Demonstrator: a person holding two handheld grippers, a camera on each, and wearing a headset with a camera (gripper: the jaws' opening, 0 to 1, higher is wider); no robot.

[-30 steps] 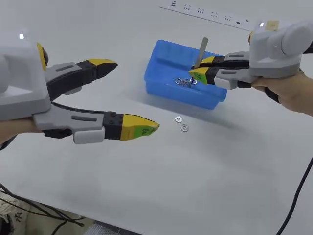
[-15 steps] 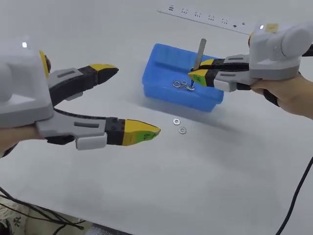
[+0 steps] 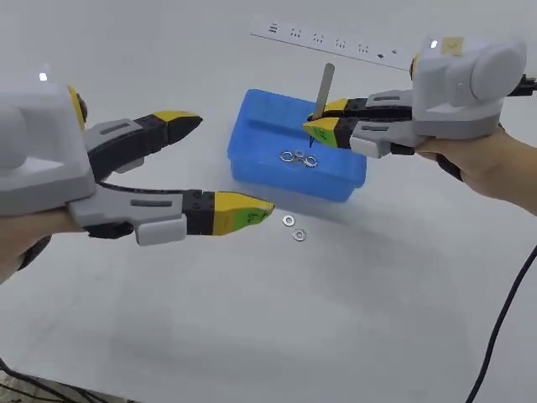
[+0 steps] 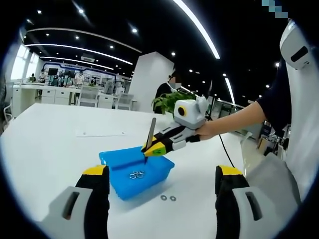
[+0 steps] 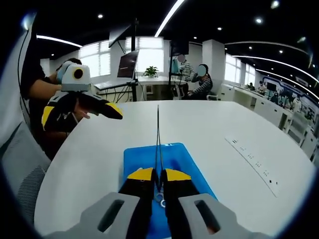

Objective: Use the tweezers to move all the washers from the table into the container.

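Note:
My right gripper (image 3: 312,128) is shut on a pair of metal tweezers (image 3: 324,86) and hovers over the blue container (image 3: 260,143). The tweezers' tip points down just right of several washers (image 3: 298,157) lying in the container. Two washers (image 3: 294,228) lie on the white table in front of the container. To the left of them my left gripper (image 3: 222,166) is open and holds nothing. The left gripper view has the container (image 4: 119,177), the table washers (image 4: 167,198) and the right gripper (image 4: 151,148). In the right gripper view the tweezers (image 5: 158,134) stick out over the container (image 5: 177,155).
A white power strip (image 3: 327,40) lies at the far edge of the table behind the container. A black cable (image 3: 503,327) runs down the right side. People sit at desks in the background of the right gripper view.
My right gripper has lifted the tweezers a little above the washers in the container. The left gripper stays open in about the same place. The head camera has shifted.

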